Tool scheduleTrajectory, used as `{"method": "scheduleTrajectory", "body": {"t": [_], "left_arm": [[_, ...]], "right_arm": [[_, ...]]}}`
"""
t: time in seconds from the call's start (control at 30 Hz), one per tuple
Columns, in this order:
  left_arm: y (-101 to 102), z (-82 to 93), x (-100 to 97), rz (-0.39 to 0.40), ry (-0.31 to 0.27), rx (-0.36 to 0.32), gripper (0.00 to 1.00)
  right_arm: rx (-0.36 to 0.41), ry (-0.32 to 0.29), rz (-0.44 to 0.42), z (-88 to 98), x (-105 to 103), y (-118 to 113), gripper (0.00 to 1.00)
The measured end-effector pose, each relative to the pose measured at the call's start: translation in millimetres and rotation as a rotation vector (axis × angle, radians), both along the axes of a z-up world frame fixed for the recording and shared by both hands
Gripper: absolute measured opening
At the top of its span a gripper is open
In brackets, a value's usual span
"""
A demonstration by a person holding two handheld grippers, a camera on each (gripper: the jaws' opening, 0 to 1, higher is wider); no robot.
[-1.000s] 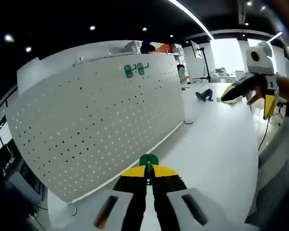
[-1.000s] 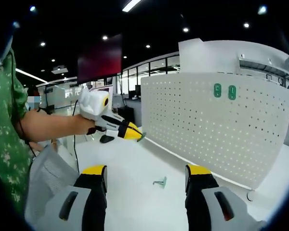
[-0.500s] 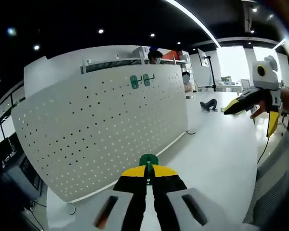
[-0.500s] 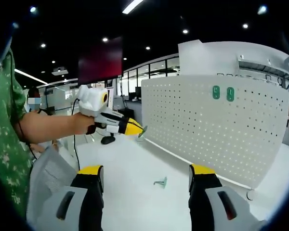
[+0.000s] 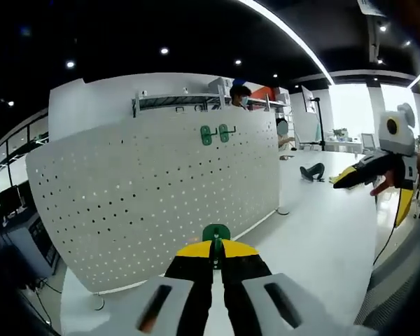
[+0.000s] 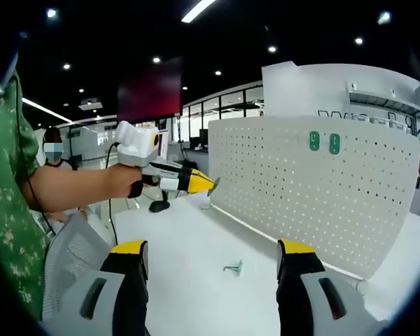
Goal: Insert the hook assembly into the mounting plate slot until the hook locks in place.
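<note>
My left gripper view looks along its closed jaws straight at the pegboard [image 5: 161, 189], fairly near, with the white table [image 5: 322, 231] running off toward 3 o'clock, where the right gripper [image 5: 344, 179] enters. My right gripper view sits farther back, facing the same pegboard [image 6: 322, 189] toward 2 o'clock, with the left gripper [image 6: 211, 183] at 10 o'clock. Both views share the pegboard, its two green hooks [image 5: 218, 133] [image 6: 324, 142] and the table [image 6: 196, 245].
</note>
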State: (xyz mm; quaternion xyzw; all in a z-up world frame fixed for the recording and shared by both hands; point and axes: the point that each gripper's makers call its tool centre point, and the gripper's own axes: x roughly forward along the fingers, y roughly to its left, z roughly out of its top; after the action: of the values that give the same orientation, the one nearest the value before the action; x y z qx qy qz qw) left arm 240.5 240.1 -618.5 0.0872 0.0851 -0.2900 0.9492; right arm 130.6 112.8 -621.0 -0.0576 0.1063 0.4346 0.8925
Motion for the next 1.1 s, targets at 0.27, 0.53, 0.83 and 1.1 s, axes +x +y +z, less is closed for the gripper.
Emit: {"method": "scheduleTrajectory", "body": {"t": [0.27,0.53,0.83,1.1], "left_arm": [[-16,40.3,7.7,0.036,-0.075,-0.059,0.03],[-33,68.1,14.8,0.047,-0.134,-0.078,0.03],[-43,89.4,23.8,0.071,-0.171,-0.107,0.03],[-49,96.6,30.1,0.093,-0.187,-0.115,0.03]], "right_arm": [[-0.005,-0.014,0.003,5.7,2,-6,0.77],[0.001,-0.019,0.002,6.4,4,-9,0.77],[0.005,-0.023,-0.002,6.6,6,-14,0.76],[0.013,-0.032,-0.011,9.0,8,-18,0.76]]}}
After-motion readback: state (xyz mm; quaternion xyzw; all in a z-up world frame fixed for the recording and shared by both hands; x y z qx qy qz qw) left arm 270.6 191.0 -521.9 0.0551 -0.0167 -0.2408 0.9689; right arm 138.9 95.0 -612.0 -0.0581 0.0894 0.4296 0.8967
